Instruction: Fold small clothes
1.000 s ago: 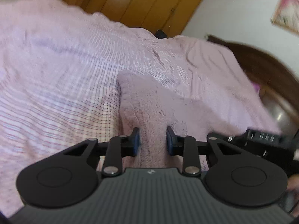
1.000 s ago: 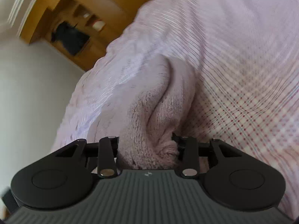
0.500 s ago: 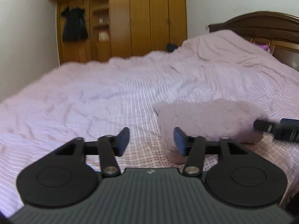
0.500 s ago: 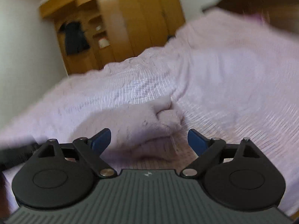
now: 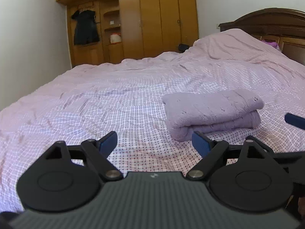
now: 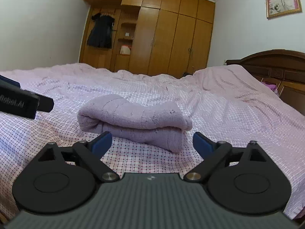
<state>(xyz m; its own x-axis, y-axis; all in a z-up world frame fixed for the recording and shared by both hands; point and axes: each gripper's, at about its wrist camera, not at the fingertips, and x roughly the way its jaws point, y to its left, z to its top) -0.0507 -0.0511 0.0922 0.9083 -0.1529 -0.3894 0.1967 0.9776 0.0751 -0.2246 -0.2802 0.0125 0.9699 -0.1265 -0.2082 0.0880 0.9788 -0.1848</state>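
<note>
- A second ago our right claw [image 6: 152, 143] clenched the pink knit garment [image 6: 133, 120]; now both it and our left claw [image 5: 154, 143] are released, pulled back and empty.
- We judge this fold finished.
- The garment lies folded on the bed [image 5: 114, 99], long axis crosswise to us, rolled edge leftward.

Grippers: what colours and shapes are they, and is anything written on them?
Both the left gripper and right gripper look alike: black arms with round discs and silver rivets, blue pads on the fingers, and a ribbed grey body. White lettering shows on the left gripper's side in the right view.
</note>
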